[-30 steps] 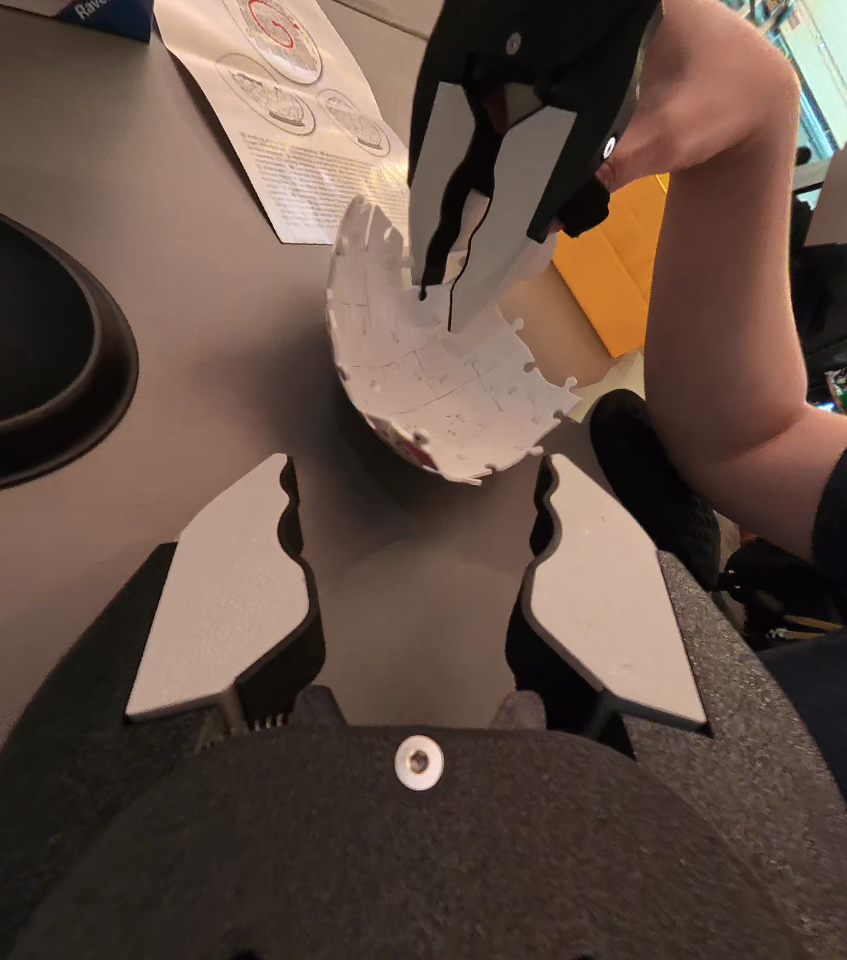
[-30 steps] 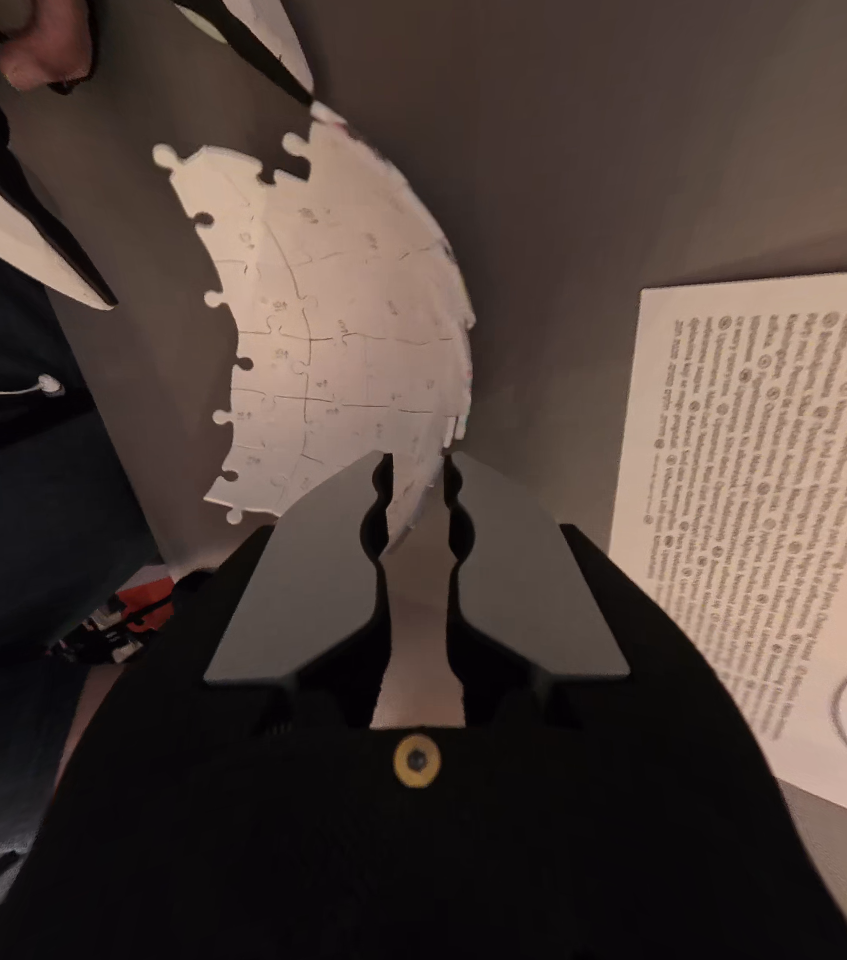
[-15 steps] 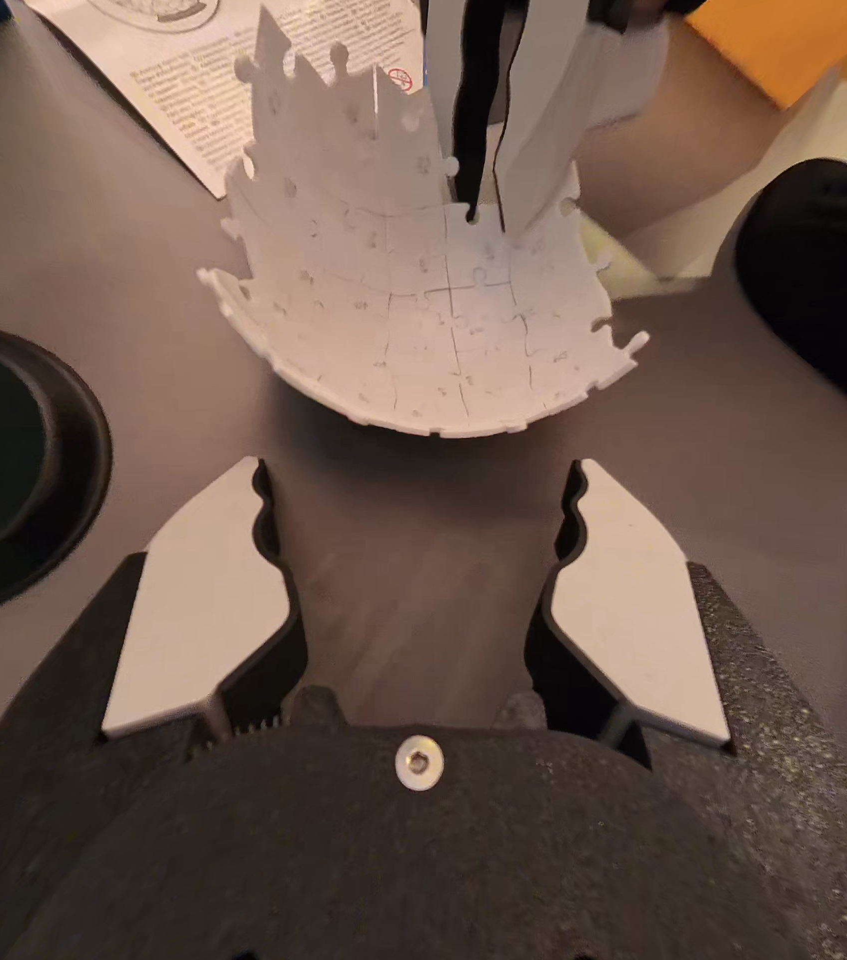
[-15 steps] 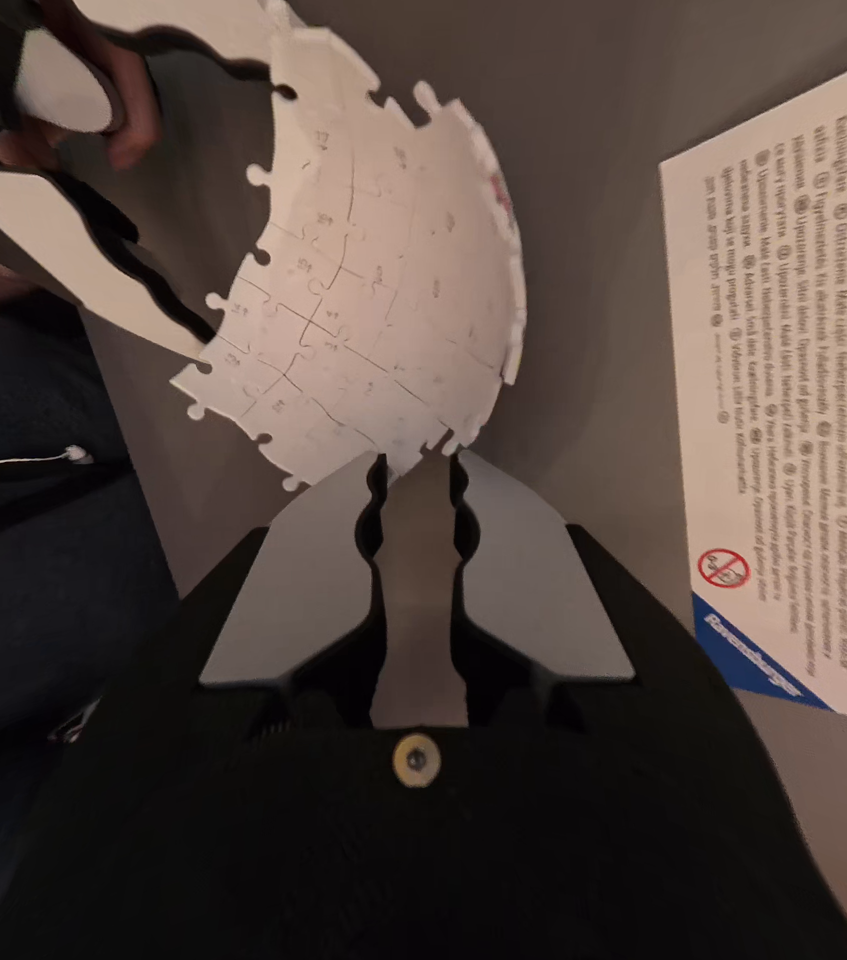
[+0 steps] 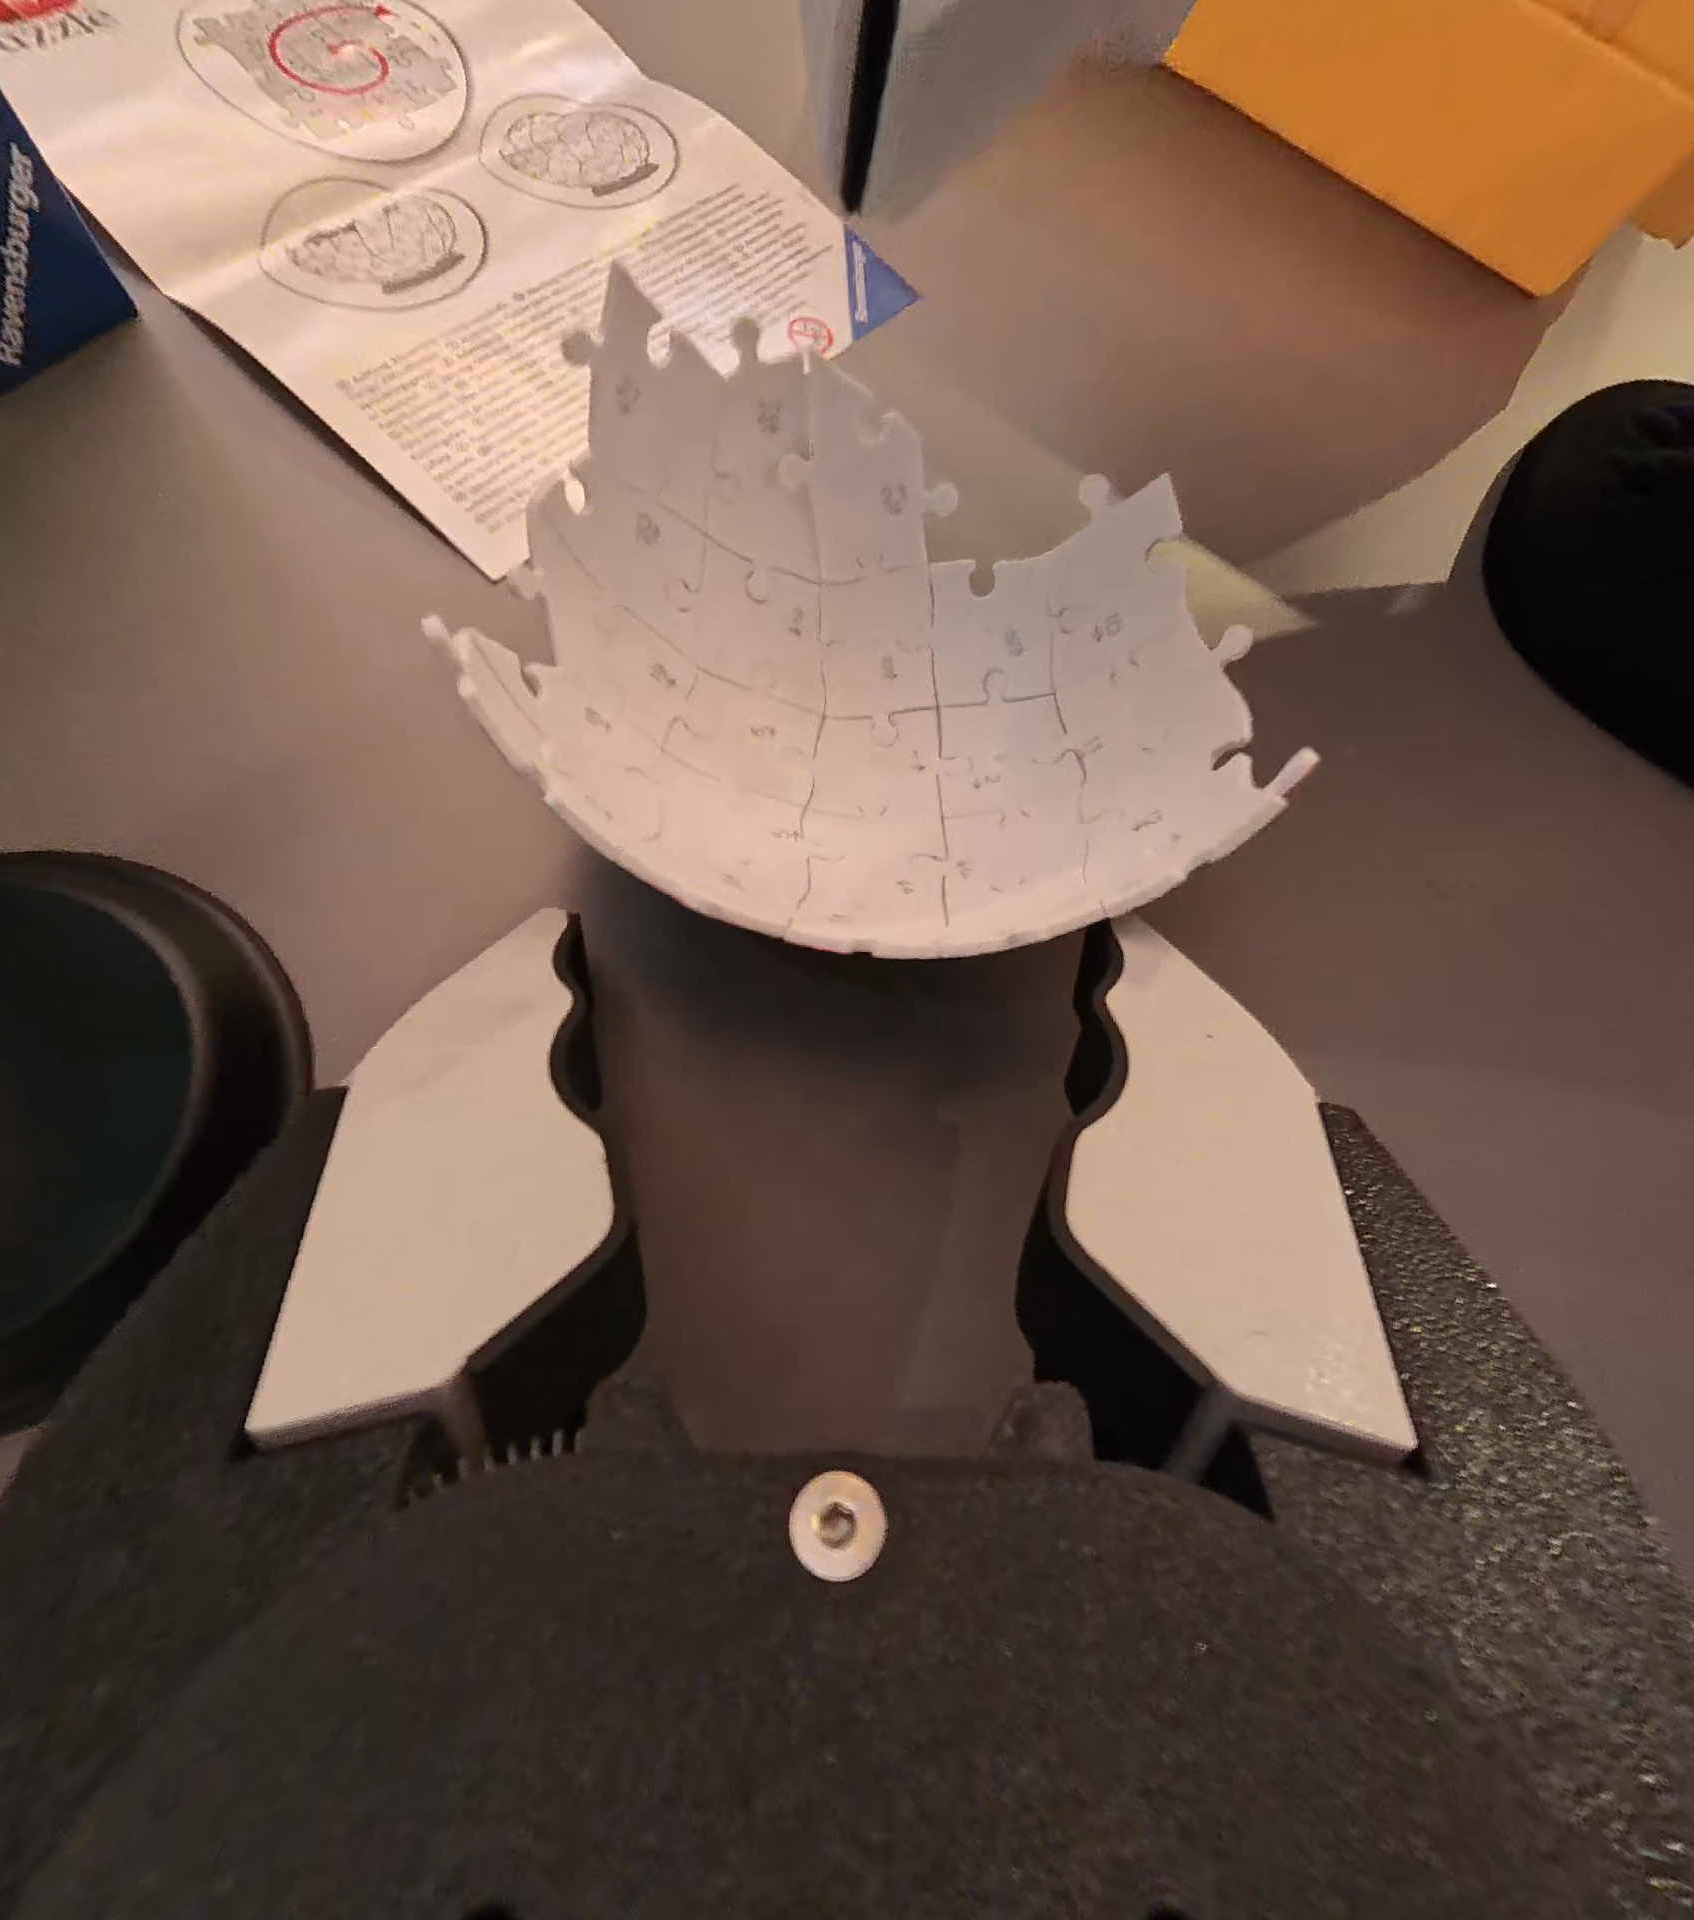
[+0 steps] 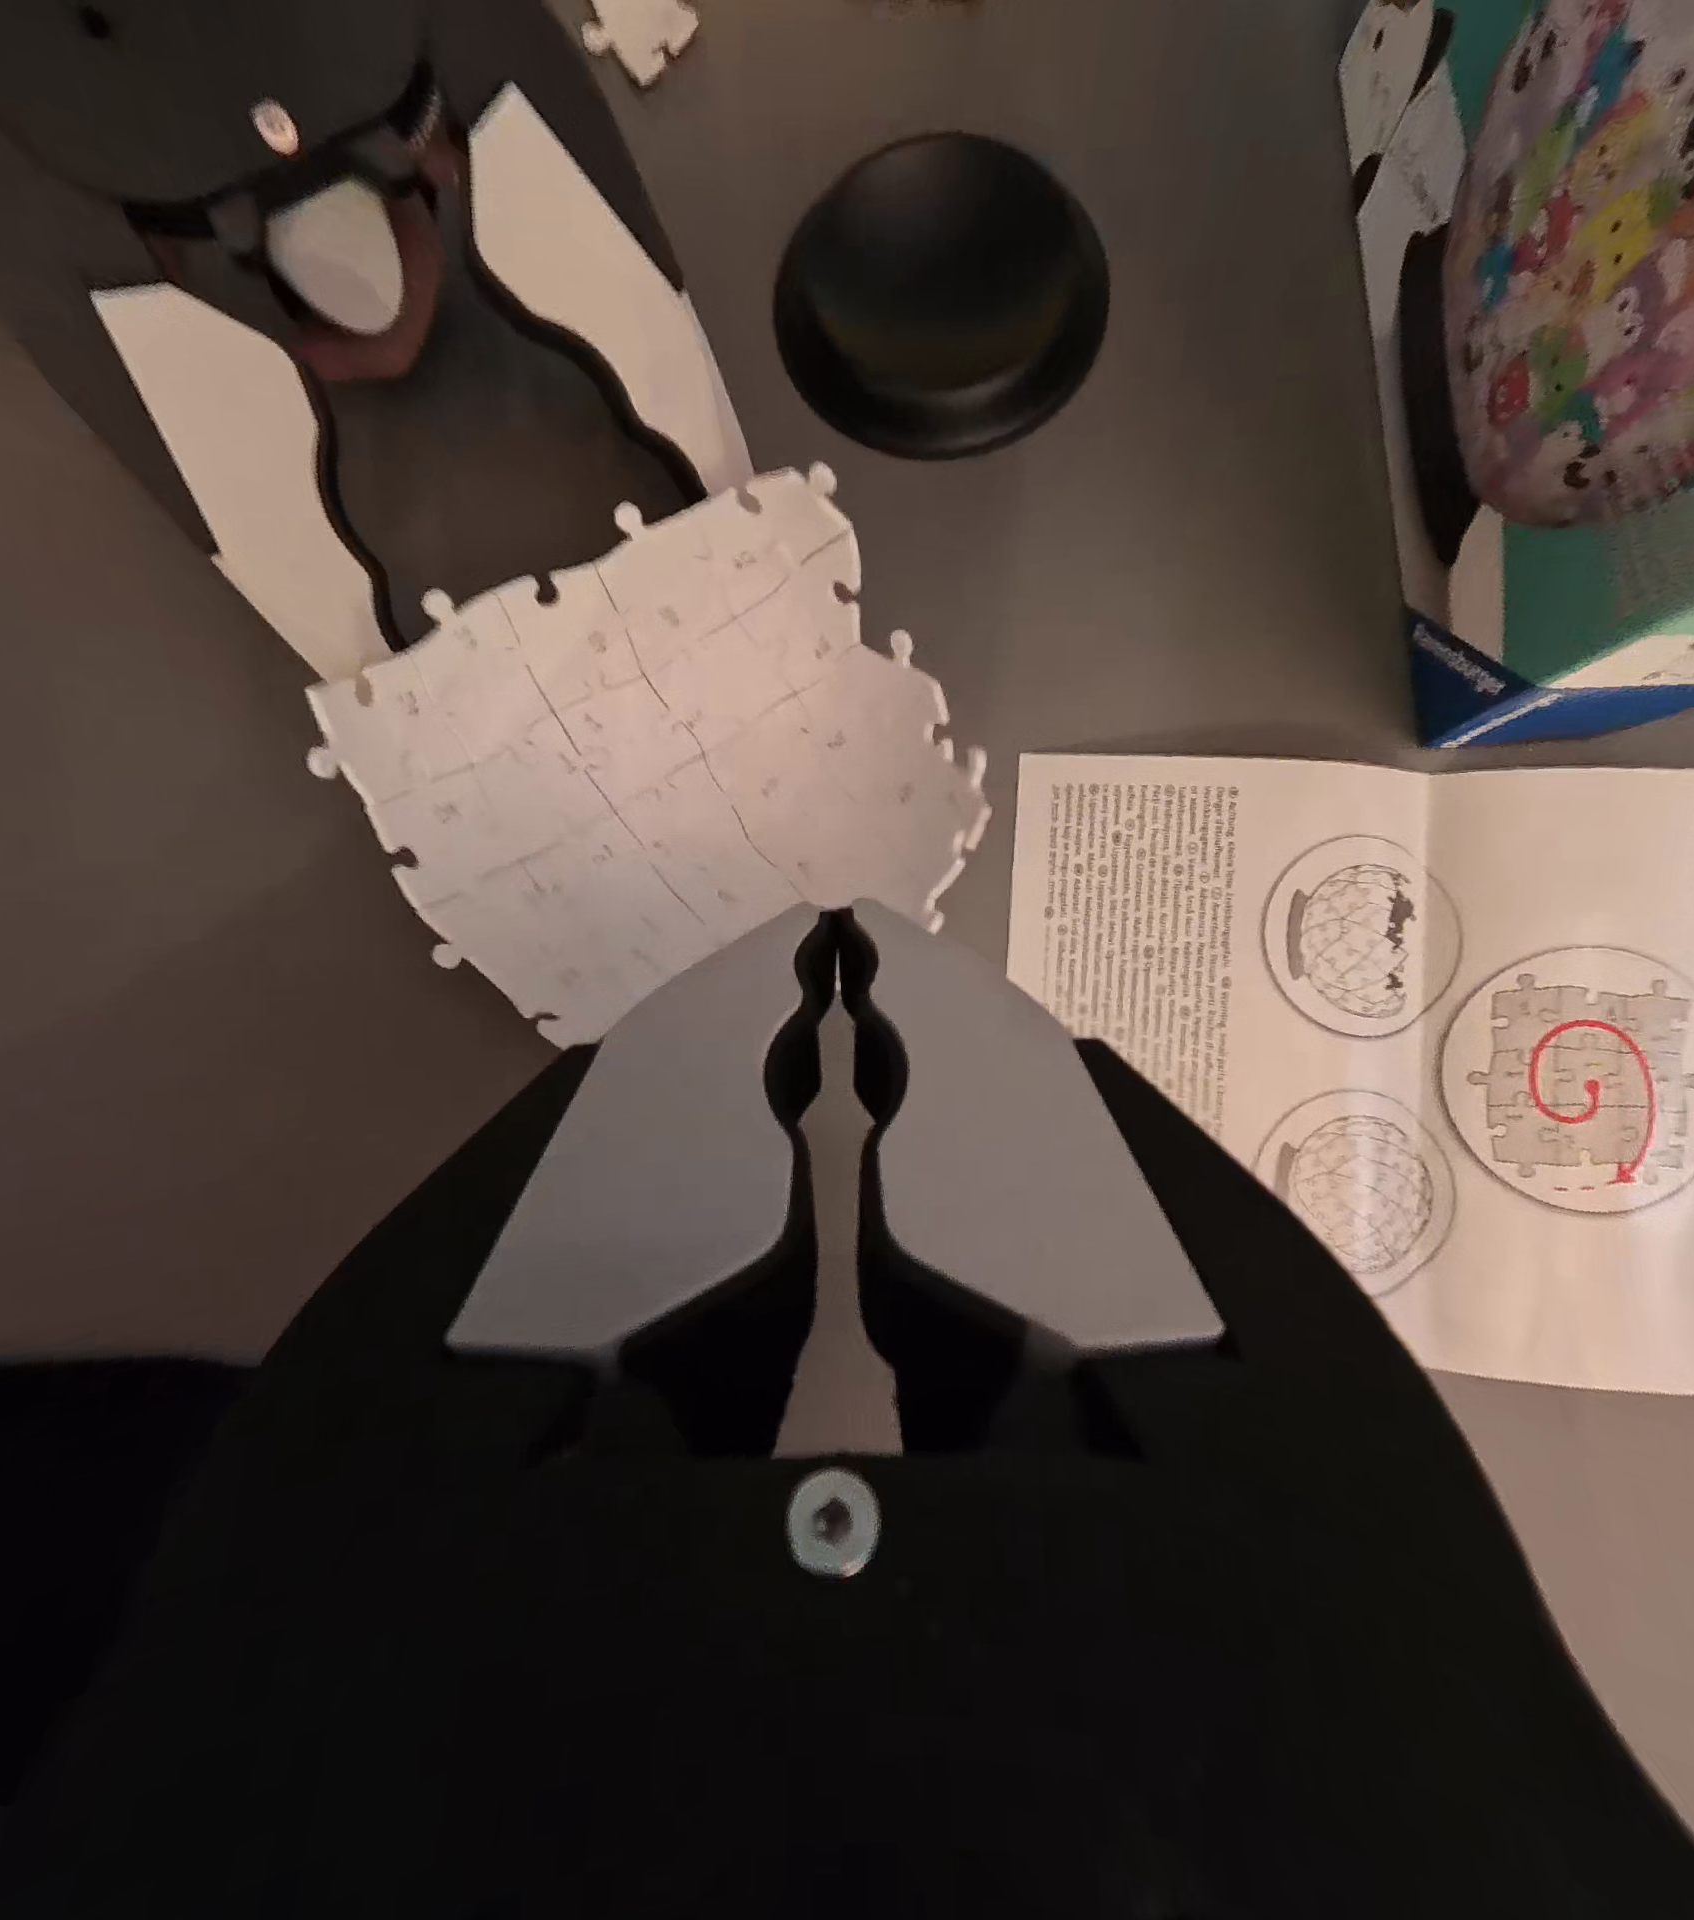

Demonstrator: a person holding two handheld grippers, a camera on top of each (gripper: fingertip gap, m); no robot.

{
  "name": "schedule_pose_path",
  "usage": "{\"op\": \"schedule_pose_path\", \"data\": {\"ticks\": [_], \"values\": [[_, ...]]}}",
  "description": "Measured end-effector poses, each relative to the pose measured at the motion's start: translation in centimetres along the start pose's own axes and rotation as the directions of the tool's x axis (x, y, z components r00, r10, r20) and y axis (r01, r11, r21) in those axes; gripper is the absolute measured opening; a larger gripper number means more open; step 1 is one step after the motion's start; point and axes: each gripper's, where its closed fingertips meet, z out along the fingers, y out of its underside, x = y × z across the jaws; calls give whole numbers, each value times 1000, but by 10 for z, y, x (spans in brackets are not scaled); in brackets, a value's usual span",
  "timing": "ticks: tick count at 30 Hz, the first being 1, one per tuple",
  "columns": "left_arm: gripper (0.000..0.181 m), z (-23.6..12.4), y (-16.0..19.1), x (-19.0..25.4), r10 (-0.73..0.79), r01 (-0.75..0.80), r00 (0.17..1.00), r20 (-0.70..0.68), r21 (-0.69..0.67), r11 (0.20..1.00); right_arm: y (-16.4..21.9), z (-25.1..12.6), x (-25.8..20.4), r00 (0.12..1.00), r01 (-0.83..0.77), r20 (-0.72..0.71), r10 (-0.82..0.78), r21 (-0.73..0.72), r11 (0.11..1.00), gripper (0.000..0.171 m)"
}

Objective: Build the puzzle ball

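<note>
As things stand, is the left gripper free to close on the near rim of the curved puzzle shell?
Probably yes. The left gripper is open, its fingers flanking the near rim of the puzzle shell, with nothing between. The right gripper holds the opposite edge.

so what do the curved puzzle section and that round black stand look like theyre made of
Curved puzzle section: looks like thin rigid plastic, matte white inside; it keeps its bowl shape while pinched at one edge. Round black stand: probably moulded plastic, smooth with a faint sheen.

Dim, warm indoor light; the puzzle shell [image 5: 884, 748] casts a soft shadow on the grey table [image 5: 199, 675]. Slight motion blur (edges bow from the wide-angle lens).
</note>
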Motion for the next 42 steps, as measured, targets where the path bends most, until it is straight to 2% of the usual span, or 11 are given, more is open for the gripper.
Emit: {"op": "schedule_pose_path", "data": {"ticks": [2, 7, 14, 24, 42], "values": [[89, 1, -2, 0, -2, 2, 1000, 0, 7, 1000, 8, 7, 4, 1000, -10, 11, 11, -52, 999, 1], [88, -1, -9, -2, -13, 13, 1000, -6, 48, 999, 4, 17, 5, 997, 34, 75, -34, -4, 999, 1], [88, -3, -16, -4, -3, 4, 1000, -5, 86, 996, 15, 31, 10, 989, 51, 142, -41, -70, 996, 1], [85, 0, -28, -4, 4, 0, 1000, -31, 129, 992, 37, 42, 13, 987, 21, 161, -2, -116, 993, 1], [85, 19, -43, 0, 57, -51, 998, -35, 142, 988, 39, 49, 17, 989, 8, 151, 3, -70, 997, 1]]}}
